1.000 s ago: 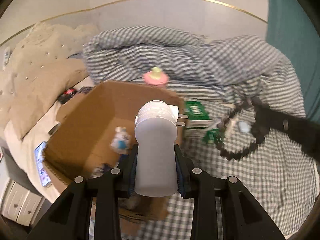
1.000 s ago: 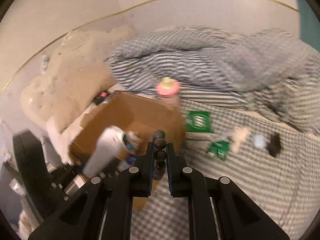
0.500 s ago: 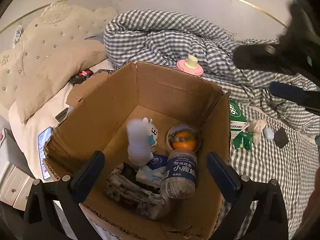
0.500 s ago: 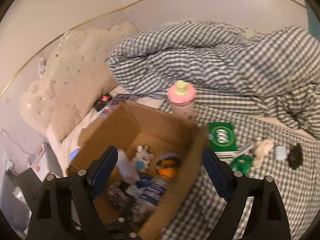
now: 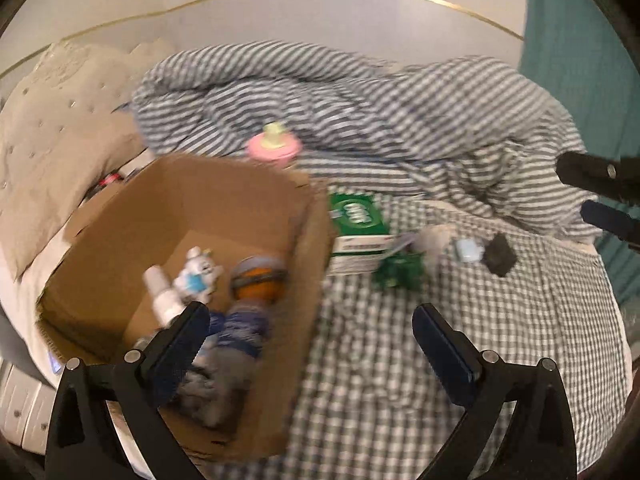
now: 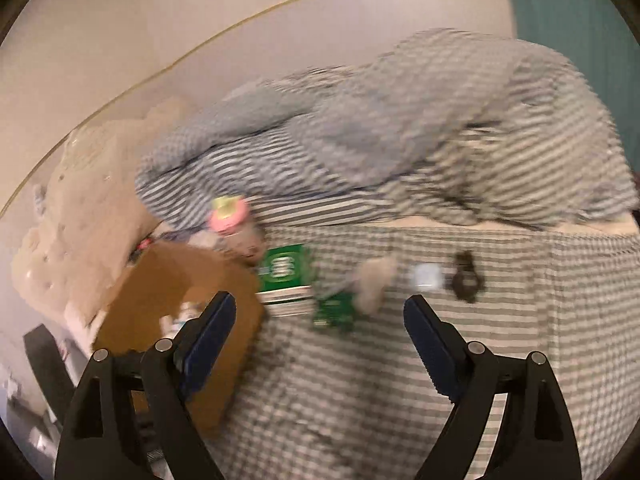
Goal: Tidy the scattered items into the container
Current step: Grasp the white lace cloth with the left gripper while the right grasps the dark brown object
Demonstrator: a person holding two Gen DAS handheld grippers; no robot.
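— Left gripper [image 5: 312, 332], right gripper [image 6: 320, 320]?
— Both spread wide, holding nothing, over the checked bedsheet [image 5: 400, 360]; rumpled duvet [image 5: 360, 112] at twelve.
— Container?
— Cardboard box [image 5: 192, 208] at nine. The white bottle [image 5: 162, 300], clamped a second ago, lies inside.

Motion blur smeared the right wrist view, so the cardboard box [image 6: 176, 292] contents stayed unreadable; the left finger [image 6: 208, 336] hid part of its wall.

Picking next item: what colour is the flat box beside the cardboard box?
Green box, white side; clearest in left wrist view.
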